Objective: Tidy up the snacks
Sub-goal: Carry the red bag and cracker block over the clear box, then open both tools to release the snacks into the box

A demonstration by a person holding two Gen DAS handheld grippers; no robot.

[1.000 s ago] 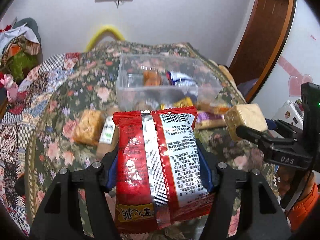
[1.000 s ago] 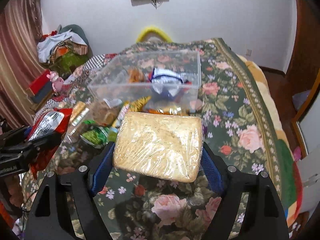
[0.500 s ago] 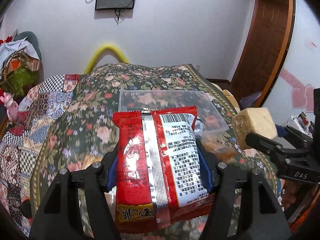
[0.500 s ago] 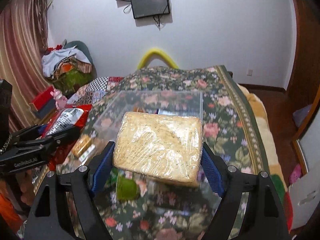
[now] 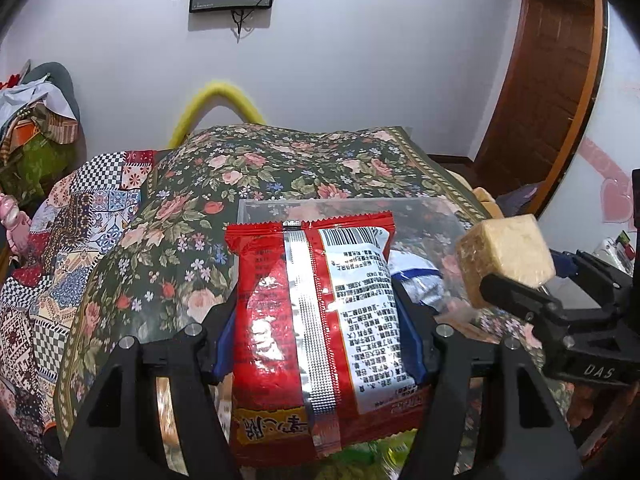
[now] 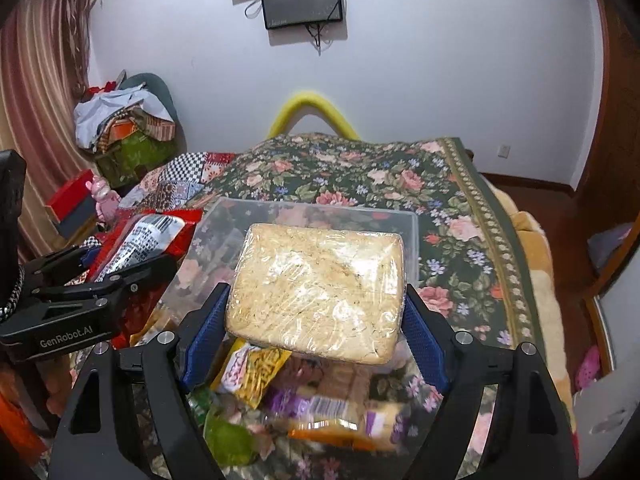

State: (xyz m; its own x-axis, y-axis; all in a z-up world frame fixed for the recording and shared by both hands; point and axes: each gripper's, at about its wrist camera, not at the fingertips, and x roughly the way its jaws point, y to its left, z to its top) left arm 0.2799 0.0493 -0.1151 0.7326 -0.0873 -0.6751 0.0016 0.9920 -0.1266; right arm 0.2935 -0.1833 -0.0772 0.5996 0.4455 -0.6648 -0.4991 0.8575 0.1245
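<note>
Both hands have lifted and moved toward the clear bin [image 6: 412, 226] on the flowery bed [image 5: 280, 160] — the loose snacks [image 6: 320, 404] now lie under them. The left hand-held gripper [image 5: 316, 316] squeezes the red snack bag [image 5: 308, 320] between its blue pads; the bag's long side runs away from the camera, barcode end far. The right hand-held gripper [image 6: 316, 312] grips the wrapped noodle block [image 6: 316, 292] — flat, long side across.

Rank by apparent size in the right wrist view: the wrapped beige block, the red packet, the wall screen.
1. Wrapped beige block, largest, though it sits closest to the camera in the right tool.
2. Red packet in the left tool, partly hidden.
3. Wall screen, about like the packet; too unsure to separate.
</note>
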